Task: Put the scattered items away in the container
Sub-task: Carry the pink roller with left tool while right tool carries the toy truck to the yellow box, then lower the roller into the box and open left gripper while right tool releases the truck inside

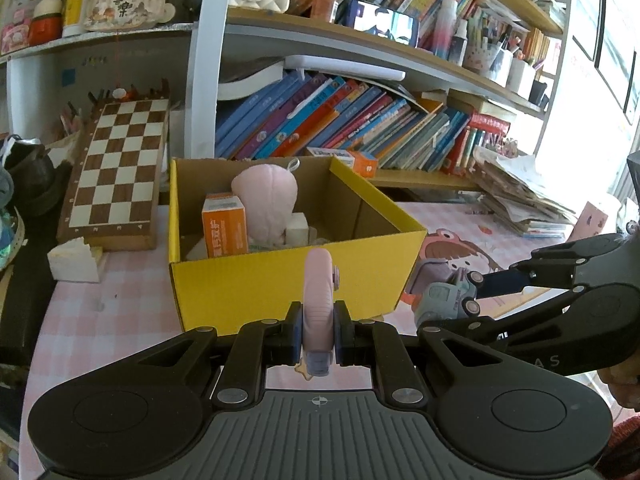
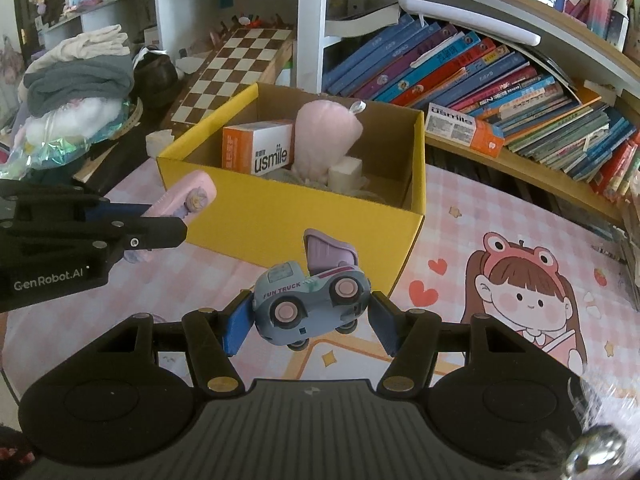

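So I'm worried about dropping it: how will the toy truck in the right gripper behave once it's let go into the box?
The toy truck looks like hard, light plastic. Its wheels show, so it may roll or tip among the things in the yellow box.

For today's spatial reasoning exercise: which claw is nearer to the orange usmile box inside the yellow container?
Left. The left claw, shut on the pink case, sits at the container's front wall, on the orange usmile box's side. The right claw, gripping the toy truck, is off the far corner.
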`<state>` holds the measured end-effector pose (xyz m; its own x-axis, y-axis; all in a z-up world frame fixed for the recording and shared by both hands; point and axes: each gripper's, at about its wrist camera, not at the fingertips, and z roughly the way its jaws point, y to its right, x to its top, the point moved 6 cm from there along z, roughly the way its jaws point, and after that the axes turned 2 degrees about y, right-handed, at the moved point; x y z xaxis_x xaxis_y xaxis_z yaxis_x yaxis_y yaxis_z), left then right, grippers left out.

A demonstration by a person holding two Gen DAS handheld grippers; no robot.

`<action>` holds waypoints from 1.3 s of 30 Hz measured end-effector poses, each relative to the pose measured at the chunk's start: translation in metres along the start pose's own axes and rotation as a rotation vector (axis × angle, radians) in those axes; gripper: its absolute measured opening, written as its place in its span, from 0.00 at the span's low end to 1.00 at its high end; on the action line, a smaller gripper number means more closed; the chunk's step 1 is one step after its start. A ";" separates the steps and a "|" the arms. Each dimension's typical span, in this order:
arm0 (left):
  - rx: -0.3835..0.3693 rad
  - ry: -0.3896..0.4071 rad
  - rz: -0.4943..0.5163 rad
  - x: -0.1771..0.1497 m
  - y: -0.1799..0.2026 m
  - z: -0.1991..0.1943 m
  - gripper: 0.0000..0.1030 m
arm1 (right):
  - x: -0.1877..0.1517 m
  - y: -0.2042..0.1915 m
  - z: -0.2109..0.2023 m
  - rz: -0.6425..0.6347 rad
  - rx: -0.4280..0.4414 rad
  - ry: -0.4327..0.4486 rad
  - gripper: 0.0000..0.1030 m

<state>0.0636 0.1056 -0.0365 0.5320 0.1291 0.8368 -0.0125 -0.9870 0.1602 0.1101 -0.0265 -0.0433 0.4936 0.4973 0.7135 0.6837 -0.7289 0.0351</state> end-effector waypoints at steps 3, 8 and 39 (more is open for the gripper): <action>-0.003 0.010 0.007 0.006 -0.002 0.002 0.13 | 0.007 0.003 0.000 -0.002 -0.004 0.010 0.58; 0.005 0.044 0.020 0.024 -0.007 0.008 0.13 | 0.023 0.009 0.001 -0.004 -0.016 0.040 0.58; 0.066 0.019 0.092 0.072 -0.029 0.082 0.13 | 0.103 0.030 0.069 -0.089 -0.008 0.091 0.58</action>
<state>0.1718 0.1359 -0.0239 0.5149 0.0386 0.8564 -0.0045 -0.9989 0.0477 0.2189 0.0352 -0.0171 0.3802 0.5156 0.7679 0.7184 -0.6876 0.1060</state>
